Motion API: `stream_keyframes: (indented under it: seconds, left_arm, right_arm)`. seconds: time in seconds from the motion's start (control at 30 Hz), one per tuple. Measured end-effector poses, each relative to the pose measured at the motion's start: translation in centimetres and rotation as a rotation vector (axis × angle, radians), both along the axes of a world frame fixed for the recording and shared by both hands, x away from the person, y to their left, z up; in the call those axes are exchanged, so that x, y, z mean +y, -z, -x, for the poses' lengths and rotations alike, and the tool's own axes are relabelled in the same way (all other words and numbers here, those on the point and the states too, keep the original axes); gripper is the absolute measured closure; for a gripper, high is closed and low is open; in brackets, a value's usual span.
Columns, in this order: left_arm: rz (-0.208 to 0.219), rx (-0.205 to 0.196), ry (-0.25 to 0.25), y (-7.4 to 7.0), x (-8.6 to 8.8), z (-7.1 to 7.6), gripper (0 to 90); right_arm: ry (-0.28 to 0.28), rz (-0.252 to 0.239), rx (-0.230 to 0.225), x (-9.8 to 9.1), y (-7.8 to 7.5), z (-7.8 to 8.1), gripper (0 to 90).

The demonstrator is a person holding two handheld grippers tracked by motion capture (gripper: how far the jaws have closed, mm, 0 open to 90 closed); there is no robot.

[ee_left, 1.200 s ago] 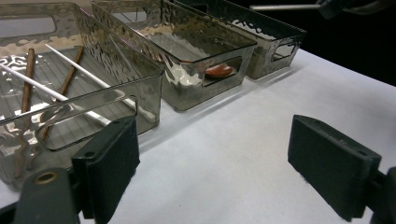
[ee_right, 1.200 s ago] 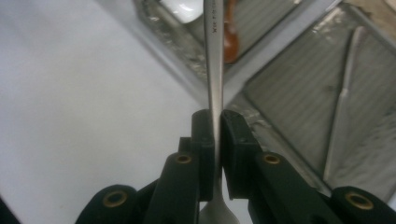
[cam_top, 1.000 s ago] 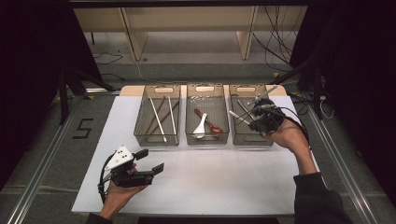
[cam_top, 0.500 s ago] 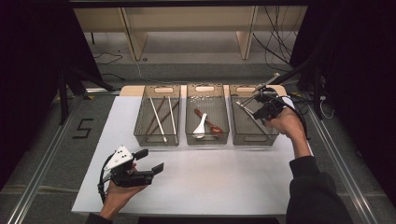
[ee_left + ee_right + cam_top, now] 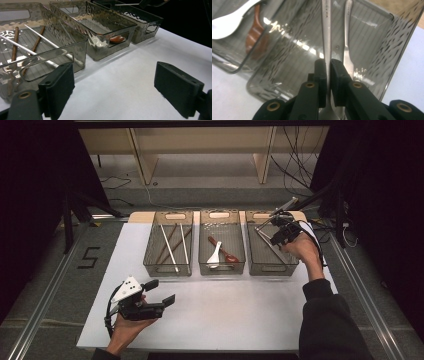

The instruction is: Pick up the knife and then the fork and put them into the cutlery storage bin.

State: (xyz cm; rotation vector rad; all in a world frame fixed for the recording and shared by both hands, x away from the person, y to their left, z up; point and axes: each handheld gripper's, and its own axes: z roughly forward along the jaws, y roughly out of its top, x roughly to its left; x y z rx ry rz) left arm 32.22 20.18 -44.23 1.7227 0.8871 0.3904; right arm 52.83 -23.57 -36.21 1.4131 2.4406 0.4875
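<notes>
The right tool (image 5: 328,72) is clamped on a metal utensil handle (image 5: 326,30) above the bin (image 5: 270,265) near the counter's far right corner; the left tool (image 5: 125,87), jaws wide and empty, rests near the front left edge.

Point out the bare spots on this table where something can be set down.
The widest free patch is the white table top between the three bins and the near edge, right of the left gripper. A narrower strip runs left of the chopstick bin. The bins and the right gripper with its metal utensil crowd the far side.
</notes>
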Motion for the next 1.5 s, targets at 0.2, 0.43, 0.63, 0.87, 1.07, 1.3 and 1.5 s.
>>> stream_keyframes:
  seconds: [0.2,0.43,0.63,0.87,1.07,1.3,1.5]
  left_arm:
    - [0.000,-0.001,0.000,0.0,0.0,0.0,16.0]
    - [0.000,0.000,0.001,0.0,0.0,0.0,16.0]
    - [0.001,-0.001,0.001,0.0,0.0,0.0,16.0]
    - [0.001,-0.002,0.001,0.0,0.0,0.0,16.0]
    - [0.002,-0.001,0.001,0.0,0.0,0.0,16.0]
    - [0.002,-0.001,0.001,0.0,0.0,0.0,16.0]
    - [0.002,-0.002,0.002,0.0,0.1,0.0,16.0]
  right_arm:
    - [-0.001,0.006,0.005,0.5,0.5,-0.5,84.6]
    - [0.007,0.010,0.014,0.8,1.0,-1.0,84.6]
    - [0.016,0.007,0.020,0.9,1.4,-1.4,84.6]
    - [0.030,0.001,0.011,0.9,1.4,-1.9,84.6]
    - [0.038,-0.001,-0.005,1.0,1.3,-2.1,84.6]
    - [0.043,0.000,-0.009,1.3,1.7,-2.4,84.5]
    - [0.049,0.003,0.000,1.6,2.1,-2.7,84.5]
